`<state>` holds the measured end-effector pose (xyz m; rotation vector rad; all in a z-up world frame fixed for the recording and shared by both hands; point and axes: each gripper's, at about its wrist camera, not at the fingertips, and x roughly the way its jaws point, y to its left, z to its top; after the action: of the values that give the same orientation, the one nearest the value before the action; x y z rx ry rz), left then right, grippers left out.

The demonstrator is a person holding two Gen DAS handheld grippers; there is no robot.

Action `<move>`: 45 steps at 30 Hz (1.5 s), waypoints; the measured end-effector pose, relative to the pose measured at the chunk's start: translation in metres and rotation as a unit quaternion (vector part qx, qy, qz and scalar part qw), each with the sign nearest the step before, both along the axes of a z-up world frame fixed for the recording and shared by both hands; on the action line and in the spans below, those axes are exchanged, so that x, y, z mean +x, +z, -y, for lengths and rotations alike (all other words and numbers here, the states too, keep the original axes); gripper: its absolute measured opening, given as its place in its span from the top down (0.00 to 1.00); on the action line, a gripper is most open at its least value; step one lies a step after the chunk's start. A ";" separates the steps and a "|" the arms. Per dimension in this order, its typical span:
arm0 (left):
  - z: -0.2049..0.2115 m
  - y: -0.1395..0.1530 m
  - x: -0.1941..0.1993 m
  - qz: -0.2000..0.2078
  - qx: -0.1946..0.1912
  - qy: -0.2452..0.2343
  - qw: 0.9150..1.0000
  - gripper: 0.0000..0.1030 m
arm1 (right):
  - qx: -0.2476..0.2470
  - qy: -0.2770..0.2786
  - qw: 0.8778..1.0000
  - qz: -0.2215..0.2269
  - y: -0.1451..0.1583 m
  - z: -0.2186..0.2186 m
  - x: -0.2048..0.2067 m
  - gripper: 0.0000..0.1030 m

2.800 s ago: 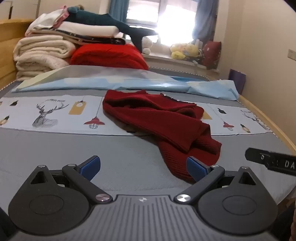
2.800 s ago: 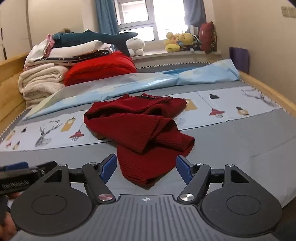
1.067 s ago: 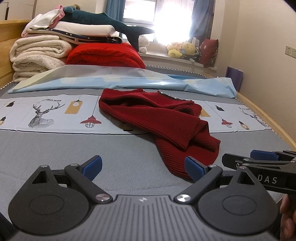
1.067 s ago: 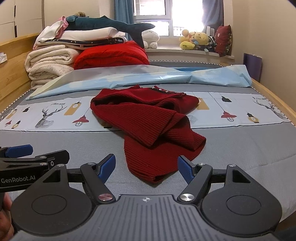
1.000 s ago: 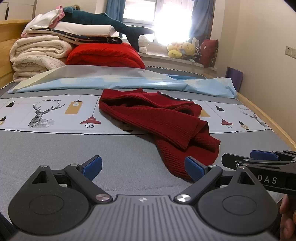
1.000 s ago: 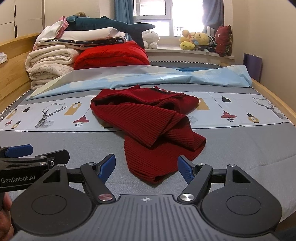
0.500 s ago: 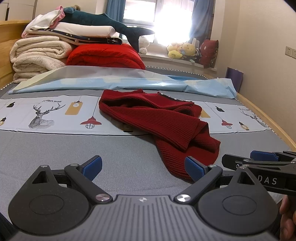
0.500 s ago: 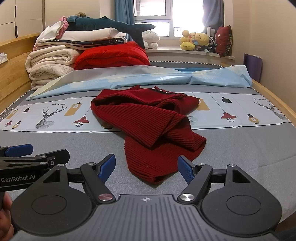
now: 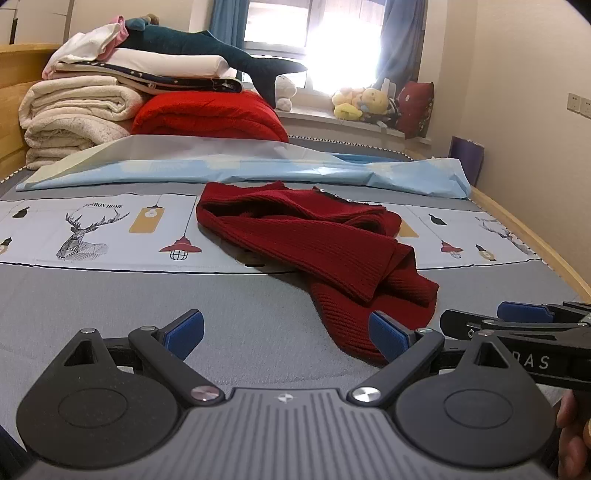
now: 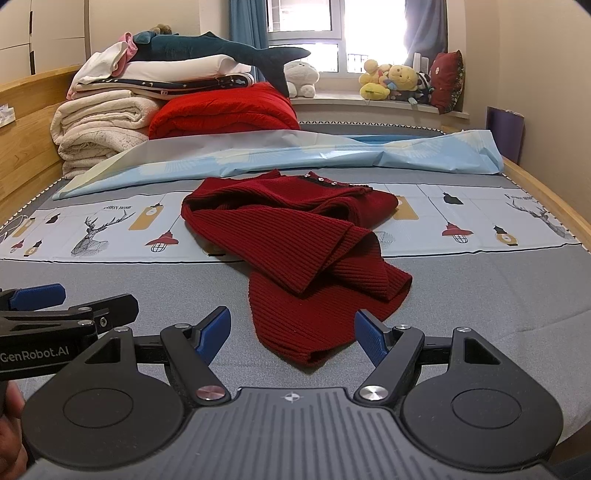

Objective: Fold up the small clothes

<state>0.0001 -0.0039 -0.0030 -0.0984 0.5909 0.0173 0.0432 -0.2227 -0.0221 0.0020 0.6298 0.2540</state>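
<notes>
Clearly nothing has been folded yet. From the left wrist view, the dark red ribbed knit sweater [image 9: 314,243] lies crumpled on the grey bedcover with a pale printed band of deer and lamps [image 9: 110,295], one sleeve thrown across the body and the hem end trailing toward the camera. The left gripper [image 9: 286,330] hovers just short of that near end, its blue-padded fingers [image 9: 184,328] spread wide with nothing between them. At the right edge the side of the right gripper [image 9: 524,314] shows, level with it. My judgement is that this is the approach before the first grasp: the garment must first be opened flat, so the next move calls for each gripper to take a separate edge or corner and draw them apart.

From the right wrist view, the right gripper [image 10: 291,330] is likewise spread and empty, with the sweater's [image 10: 295,240] near hem lying just beyond and between its blue pads [image 10: 371,334]. The left gripper [image 10: 55,306] sits at the left edge. Thick knit may bunch, so a pinch at a single layer looks wise.

Behind the sweater lies a rumpled light blue sheet [image 10: 295,155], then a stack of folded cream and red blankets [image 10: 147,114] topped by a dark teal plush shark [image 10: 221,50]. A wooden bed frame [image 10: 22,122] runs along the left, and stuffed toys [image 10: 391,83] line the sill beneath a bright window [image 10: 306,33].
</notes>
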 end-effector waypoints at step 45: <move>-0.014 -0.107 0.280 -0.161 -0.241 0.086 0.953 0.46 | 0.115 -0.022 0.993 0.029 0.038 0.133 0.103 0.74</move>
<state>0.2804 0.0101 -0.1095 -0.6312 0.9045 0.0585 0.1466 -0.3557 0.0156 0.2297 0.5399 0.2820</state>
